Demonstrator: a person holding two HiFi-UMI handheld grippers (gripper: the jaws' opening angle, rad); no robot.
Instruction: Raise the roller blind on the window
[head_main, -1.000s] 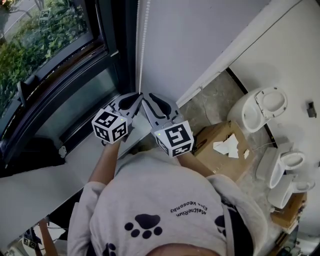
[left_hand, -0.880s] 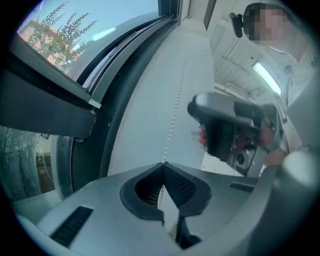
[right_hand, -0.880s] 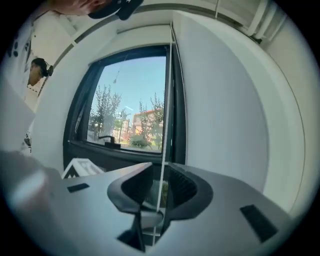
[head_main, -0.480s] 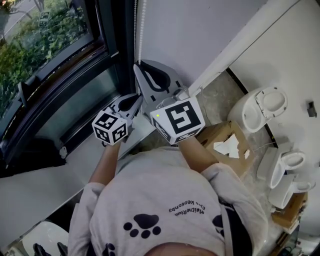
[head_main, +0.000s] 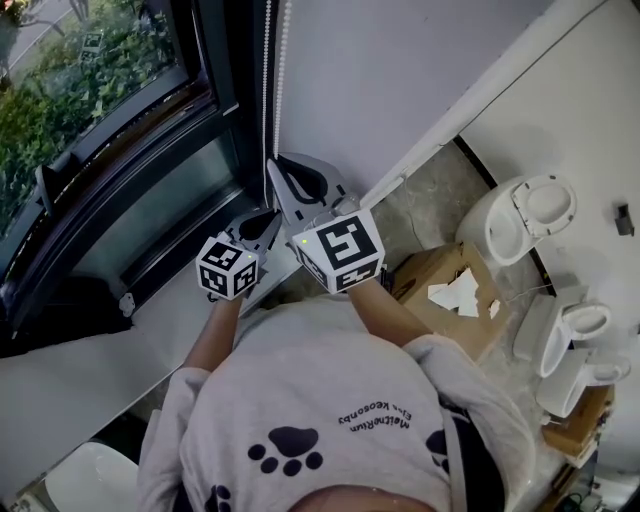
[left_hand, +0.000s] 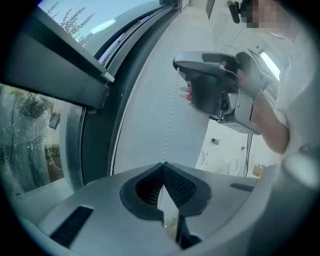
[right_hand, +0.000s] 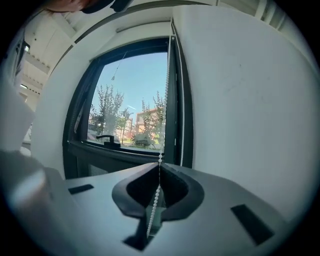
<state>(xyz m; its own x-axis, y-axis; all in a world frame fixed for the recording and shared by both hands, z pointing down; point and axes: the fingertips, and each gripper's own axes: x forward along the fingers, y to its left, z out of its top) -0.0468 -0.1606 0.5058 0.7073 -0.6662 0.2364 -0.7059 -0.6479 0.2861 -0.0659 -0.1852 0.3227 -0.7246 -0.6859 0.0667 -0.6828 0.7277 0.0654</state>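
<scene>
A white bead chain (head_main: 267, 90) hangs beside the dark-framed window (head_main: 90, 110), against the white wall. My right gripper (head_main: 275, 168) is the upper one; its jaws have just been closing and now stand shut on the bead chain (right_hand: 165, 100), which runs between the pads and straight up. My left gripper (head_main: 270, 216) sits just below it, shut on the same bead chain (left_hand: 170, 120). In the left gripper view the right gripper (left_hand: 178, 66) hangs above, with the chain stretched between the two. No blind fabric shows over the glass (right_hand: 130, 110).
The window sill (head_main: 100, 340) lies at lower left. On the floor to the right stand an open cardboard box (head_main: 445, 290) and white toilets (head_main: 525, 215). A window handle (right_hand: 107, 138) sits on the lower frame.
The right gripper, open beside the left one a second ago, rose above it and closed on the chain. The left gripper has sunk lower, still shut.
</scene>
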